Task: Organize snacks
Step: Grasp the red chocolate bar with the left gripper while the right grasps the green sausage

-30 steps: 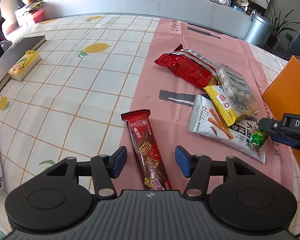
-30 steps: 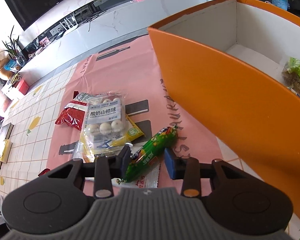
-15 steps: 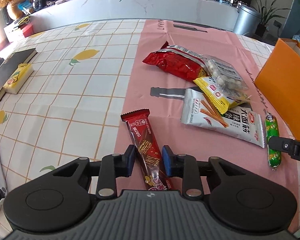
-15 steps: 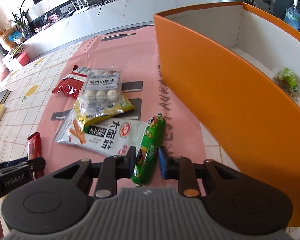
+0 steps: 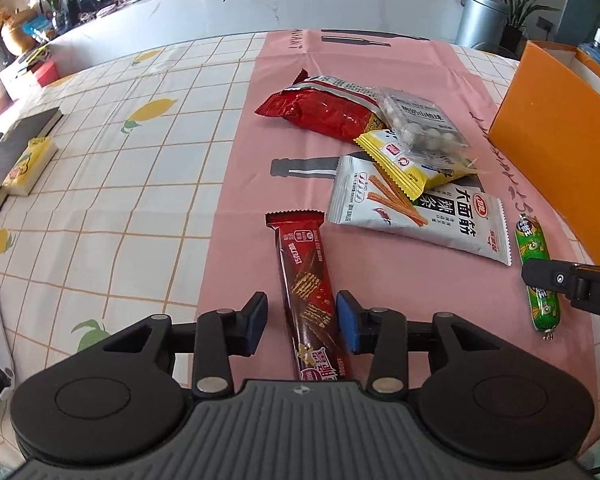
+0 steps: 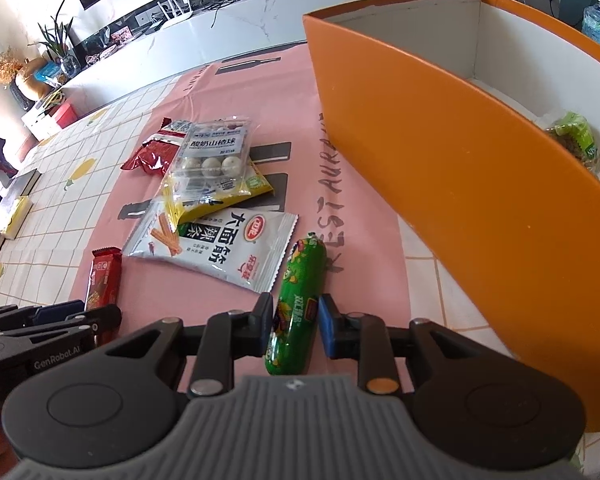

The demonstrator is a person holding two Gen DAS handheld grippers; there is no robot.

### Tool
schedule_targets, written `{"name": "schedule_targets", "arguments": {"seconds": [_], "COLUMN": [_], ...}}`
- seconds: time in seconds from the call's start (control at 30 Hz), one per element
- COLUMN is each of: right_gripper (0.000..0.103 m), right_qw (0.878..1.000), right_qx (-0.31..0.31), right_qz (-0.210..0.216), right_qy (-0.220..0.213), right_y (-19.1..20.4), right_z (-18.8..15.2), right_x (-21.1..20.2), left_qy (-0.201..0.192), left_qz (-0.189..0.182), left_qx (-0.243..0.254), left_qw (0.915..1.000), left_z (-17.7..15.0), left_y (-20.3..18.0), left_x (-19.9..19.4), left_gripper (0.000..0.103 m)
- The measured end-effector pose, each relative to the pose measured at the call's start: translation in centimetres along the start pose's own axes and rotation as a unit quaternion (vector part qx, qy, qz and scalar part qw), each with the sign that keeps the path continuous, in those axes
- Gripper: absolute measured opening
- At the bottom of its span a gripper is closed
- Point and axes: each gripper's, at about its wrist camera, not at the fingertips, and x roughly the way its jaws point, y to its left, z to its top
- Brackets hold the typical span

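Green foil marks the sausage [image 6: 296,308], which lies on the pink table runner [image 6: 220,280] beside the orange box [image 6: 440,152]; the right gripper [image 6: 294,326] is clamped on it. The left gripper [image 5: 302,322] straddles the red wafer bar [image 5: 308,292], its jaws opening, the left pad clear of the wrapper. A white spicy-strip packet [image 5: 416,216] lies between the two snacks.

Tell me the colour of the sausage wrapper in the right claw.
Green, with some red and yellow print; the sausage shows best in the right wrist view.
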Motion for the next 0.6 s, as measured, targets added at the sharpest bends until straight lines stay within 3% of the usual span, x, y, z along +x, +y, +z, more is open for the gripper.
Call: {"name": "schedule_targets", "arguments": {"seconds": [0.07,0.23,0.6], "right_gripper": [0.023,0.020,0.019], "right_qw": [1.000,1.000,1.000], "right_qx": [0.007,0.005,-0.012], "right_qz": [0.004,0.009,0.003], "right_qy": [0.001,0.001,0.008], "right_y": [-0.1,-0.2,0.1], "right_z": [0.2,0.2,-0.6], "right_x": [0.2,0.3,-1.2], "left_qy": [0.005,0.016,0.010], "left_qz": [0.002,-0.001,-0.008], "left_qx": [-0.006,-0.009,0.002], "left_qw": [1.0000,0.9998,0.9999], "left_z": [0.1,0.3,0.1], "left_y": [-0.1,-0.7,-1.1], "left_x": [0.0,0.0,-1.6], "left_gripper": [0.046,0.030,0.029]}}
